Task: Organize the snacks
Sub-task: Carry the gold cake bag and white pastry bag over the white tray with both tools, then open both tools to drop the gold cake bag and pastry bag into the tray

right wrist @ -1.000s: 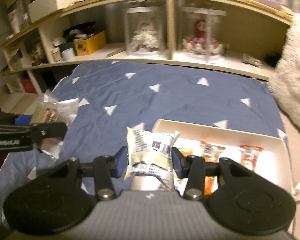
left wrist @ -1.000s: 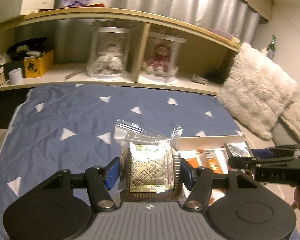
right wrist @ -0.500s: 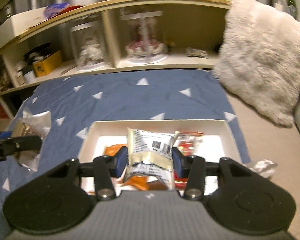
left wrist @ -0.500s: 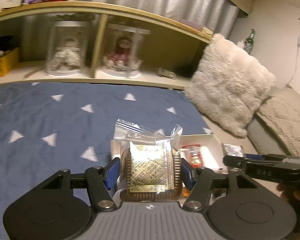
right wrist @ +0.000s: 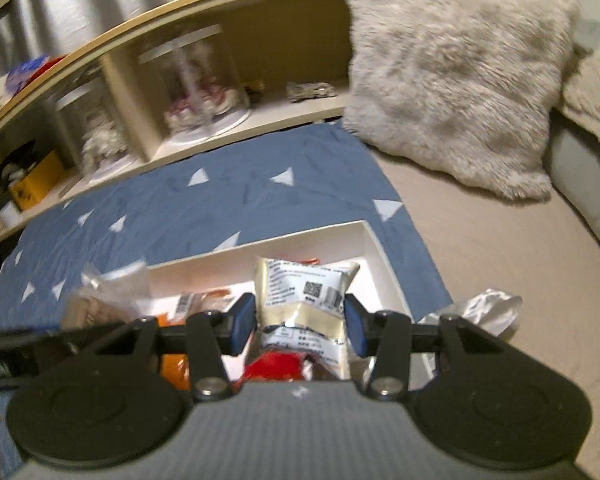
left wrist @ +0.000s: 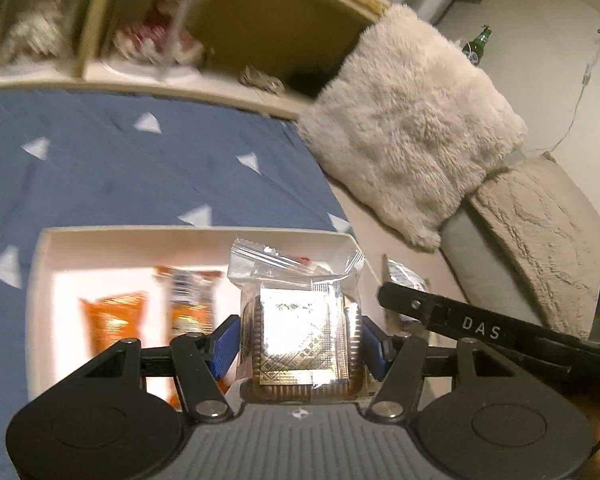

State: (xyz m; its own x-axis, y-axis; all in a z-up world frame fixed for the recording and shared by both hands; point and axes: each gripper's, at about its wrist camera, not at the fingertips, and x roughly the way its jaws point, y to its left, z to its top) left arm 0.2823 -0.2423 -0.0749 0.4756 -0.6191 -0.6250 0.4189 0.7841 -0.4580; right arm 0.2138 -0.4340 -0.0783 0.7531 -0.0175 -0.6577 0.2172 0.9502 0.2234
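**Both tongs loaded above the white box**

My left gripper (left wrist: 299, 342) clamps a clear bag of gold-patterned biscuits (left wrist: 300, 340) over the near right part of the white box (left wrist: 44, 240). My right gripper (right wrist: 300, 322) pinches a white labelled snack packet (right wrist: 304, 300) above the same box. Inside it lie an orange packet (left wrist: 114, 326) and a striped bar (left wrist: 190, 300). A crumpled silver wrapper (right wrist: 488, 308) sits just right of the box. Beyond the box, the blue blanket (left wrist: 120, 168), then a fluffy cushion (left wrist: 412, 128).

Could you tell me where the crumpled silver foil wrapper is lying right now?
In the right wrist view, the crumpled silver foil wrapper lies low on the right, on the beige sheet just outside the white tray's right wall.
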